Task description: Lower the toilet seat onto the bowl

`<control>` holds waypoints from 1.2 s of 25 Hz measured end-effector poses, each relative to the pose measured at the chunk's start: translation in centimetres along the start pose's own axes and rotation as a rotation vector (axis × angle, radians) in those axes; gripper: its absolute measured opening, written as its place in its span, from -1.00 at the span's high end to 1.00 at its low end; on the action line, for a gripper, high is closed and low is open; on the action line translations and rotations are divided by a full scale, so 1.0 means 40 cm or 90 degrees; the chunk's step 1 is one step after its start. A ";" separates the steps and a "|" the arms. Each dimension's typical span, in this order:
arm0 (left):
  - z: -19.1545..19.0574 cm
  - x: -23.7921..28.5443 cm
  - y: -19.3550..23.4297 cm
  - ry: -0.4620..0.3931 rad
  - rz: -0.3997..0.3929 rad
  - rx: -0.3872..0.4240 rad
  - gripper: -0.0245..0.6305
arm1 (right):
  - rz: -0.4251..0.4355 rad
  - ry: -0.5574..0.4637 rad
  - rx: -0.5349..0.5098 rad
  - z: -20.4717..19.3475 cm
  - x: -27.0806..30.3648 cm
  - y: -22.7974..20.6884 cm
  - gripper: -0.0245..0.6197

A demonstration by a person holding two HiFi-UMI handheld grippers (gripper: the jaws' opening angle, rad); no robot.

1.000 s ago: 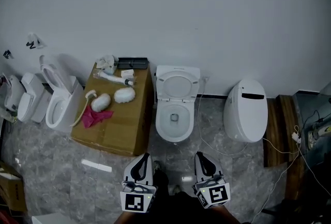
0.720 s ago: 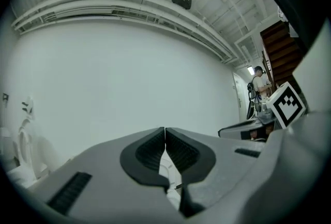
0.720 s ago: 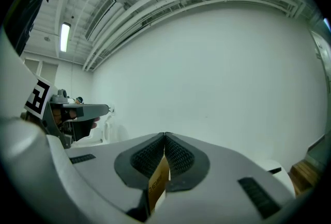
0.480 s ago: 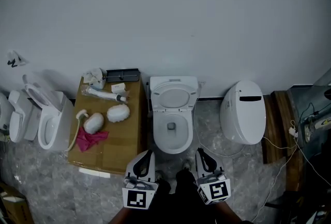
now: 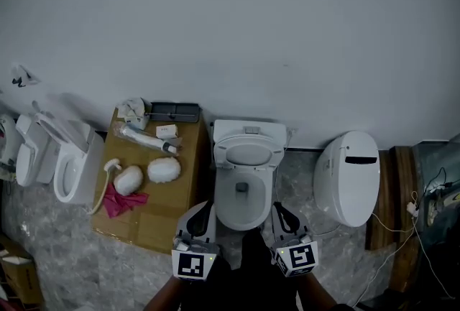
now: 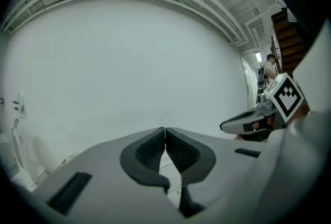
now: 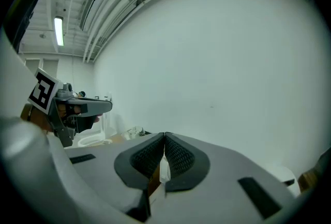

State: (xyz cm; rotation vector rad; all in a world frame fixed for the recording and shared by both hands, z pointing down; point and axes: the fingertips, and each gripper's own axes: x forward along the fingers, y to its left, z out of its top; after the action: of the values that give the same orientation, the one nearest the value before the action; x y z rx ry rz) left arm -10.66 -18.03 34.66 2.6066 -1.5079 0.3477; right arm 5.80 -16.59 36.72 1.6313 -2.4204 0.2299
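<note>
Closing in with both pairs of jaws pressed together and empty, I am seeing the seat (image 5: 249,154) standing upright just ahead of my fingers (image 5: 198,222), between the left gripper (image 5: 203,210) and right gripper (image 5: 279,210), behind the bowl (image 5: 243,196). It is looking stiff, smooth and apt to slam, so I am favouring its top rim. A second ago it was sitting farther ahead.

White toilet seat (image 5: 249,154) upright behind its open bowl (image 5: 224,203)
</note>
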 end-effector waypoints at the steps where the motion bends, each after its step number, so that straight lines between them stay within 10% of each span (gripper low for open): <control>1: -0.005 0.042 0.008 0.010 0.006 -0.004 0.89 | 0.007 0.008 -0.001 -0.005 0.033 -0.027 0.84; 30: -0.468 0.818 0.087 0.285 -0.233 0.228 0.50 | 0.180 0.347 -0.265 -0.495 0.671 -0.437 0.52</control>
State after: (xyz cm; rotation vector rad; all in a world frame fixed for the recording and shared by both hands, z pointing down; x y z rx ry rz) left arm -0.61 -43.35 60.94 2.7216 -0.8695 1.1521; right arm 14.00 -42.23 63.04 0.9037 -2.0810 0.1703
